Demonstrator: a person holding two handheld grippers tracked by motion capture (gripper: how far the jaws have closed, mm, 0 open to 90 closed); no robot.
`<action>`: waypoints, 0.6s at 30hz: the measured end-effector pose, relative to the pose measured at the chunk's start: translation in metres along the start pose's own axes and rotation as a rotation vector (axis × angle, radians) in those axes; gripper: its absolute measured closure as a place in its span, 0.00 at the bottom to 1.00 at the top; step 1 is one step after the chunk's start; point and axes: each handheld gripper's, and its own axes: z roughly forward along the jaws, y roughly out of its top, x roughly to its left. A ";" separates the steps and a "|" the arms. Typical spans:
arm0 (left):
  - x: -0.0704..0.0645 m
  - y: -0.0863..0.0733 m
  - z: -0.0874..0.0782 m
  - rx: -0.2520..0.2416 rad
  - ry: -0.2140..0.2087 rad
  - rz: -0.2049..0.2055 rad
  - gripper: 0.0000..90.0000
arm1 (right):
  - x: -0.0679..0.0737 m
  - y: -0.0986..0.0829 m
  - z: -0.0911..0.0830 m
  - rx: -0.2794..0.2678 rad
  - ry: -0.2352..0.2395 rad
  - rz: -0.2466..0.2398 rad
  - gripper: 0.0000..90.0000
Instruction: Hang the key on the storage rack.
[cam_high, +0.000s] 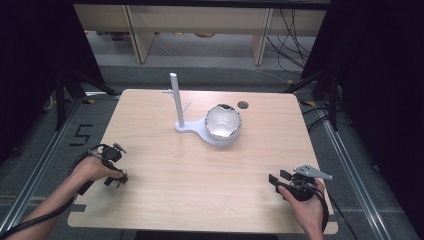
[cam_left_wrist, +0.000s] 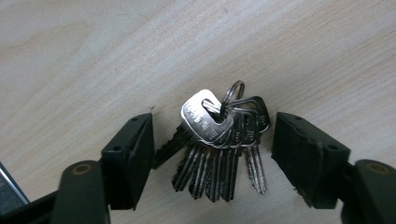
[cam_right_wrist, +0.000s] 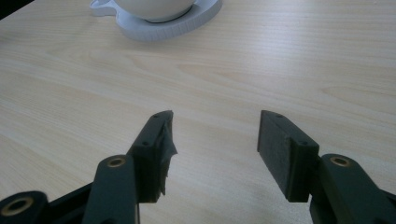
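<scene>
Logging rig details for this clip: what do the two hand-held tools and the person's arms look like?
Both are black two-jaw tools with flat rectangular pads and brass-coloured pivot rivets. The right tool carries a grey three-cornered plate; the left tool trails a black cable along the forearm. Forearms are bare, no sleeves visible.

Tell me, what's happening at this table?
A person sits at a wooden table with a gripper in each hand. The left gripper is over a bunch of keys lying on the wood, its jaws open on either side of them, not yet closed. The right gripper is open with nothing in it. Farther back stands a white stand with a bowl on its base.
</scene>
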 end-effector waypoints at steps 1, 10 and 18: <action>-0.001 -0.001 0.000 -0.004 -0.006 -0.005 0.39 | 0.000 0.000 0.000 0.006 -0.002 -0.001 0.51; -0.001 -0.008 -0.006 0.005 -0.007 -0.004 0.76 | 0.000 0.000 -0.001 0.001 -0.004 -0.007 0.51; -0.001 -0.013 -0.009 -0.006 0.004 0.021 0.90 | -0.002 0.001 0.000 0.005 -0.023 -0.052 0.51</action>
